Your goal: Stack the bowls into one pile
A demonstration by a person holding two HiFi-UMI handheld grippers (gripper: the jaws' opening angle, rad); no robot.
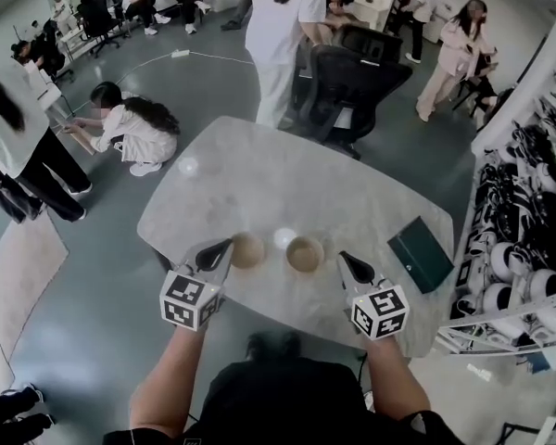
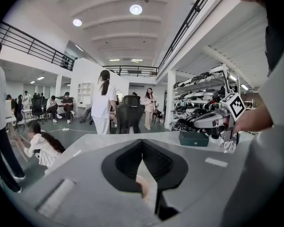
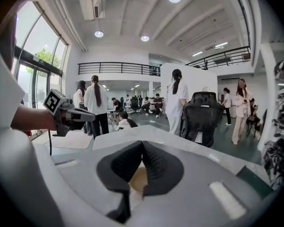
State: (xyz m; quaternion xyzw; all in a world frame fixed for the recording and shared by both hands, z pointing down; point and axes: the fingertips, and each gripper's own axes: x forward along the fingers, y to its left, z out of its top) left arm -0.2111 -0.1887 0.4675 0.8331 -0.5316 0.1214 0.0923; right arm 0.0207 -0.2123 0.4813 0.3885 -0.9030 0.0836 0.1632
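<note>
The left gripper and right gripper hover, jaws closed, empty; best open one, pinch the left bowl by its rim, centre it over the right bowl

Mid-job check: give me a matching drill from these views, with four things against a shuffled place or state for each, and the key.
Things
1. pair of tan round bowls
2. dark green flat case
3. black office chair
4. left gripper

Places or states
A. beyond the far edge of the pale stone-look table
B. jaws shut, nothing between them
C. side by side on the table, not stacked
D. lying near the table's right edge

Pairs: 1-C; 2-D; 3-A; 4-B
</note>
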